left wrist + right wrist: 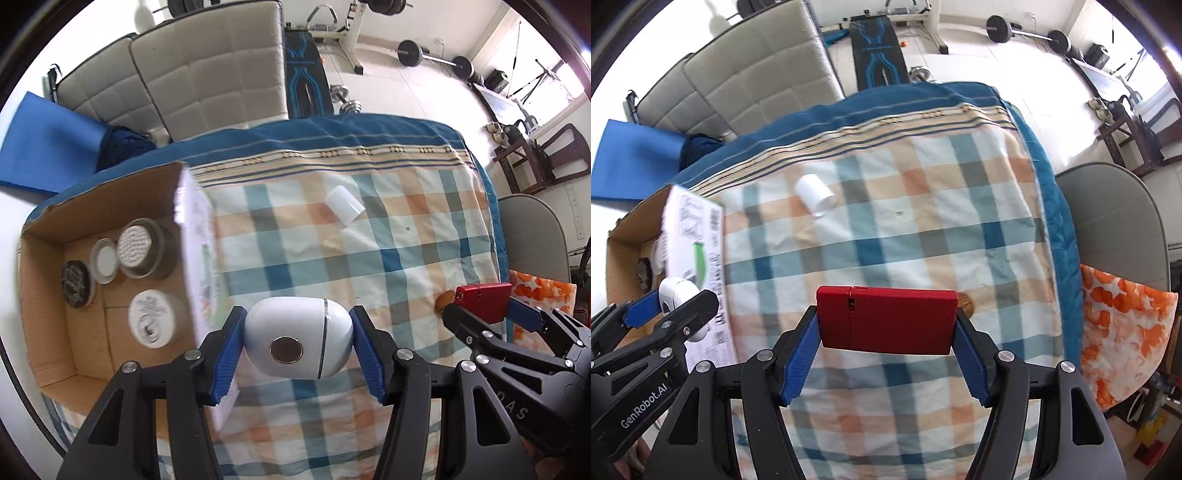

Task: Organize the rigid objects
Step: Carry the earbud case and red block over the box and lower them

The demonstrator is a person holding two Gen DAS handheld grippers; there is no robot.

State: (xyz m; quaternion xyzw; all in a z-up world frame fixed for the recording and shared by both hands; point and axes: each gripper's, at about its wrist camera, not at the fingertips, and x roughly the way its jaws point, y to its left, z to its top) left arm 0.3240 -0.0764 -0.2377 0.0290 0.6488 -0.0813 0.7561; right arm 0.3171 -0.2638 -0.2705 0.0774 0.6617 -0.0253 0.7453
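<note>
The white egg-shaped case (298, 347) is smooth and rounded, probably slippery, so the left tool (298, 350) clamps its 2 ends, above the desk's left edge near the cardboard box (44, 295). The right tool (886, 350) clamps the stiff red box (886, 319) by its short ends.

Below my jaws spreads a checked blue, orange and white cloth (369, 229) over the tabletop. Beyond it stand grey quilted cushions (207, 70), a blue mat (48, 147), and barbells (436, 57) lie on the white floor.
</note>
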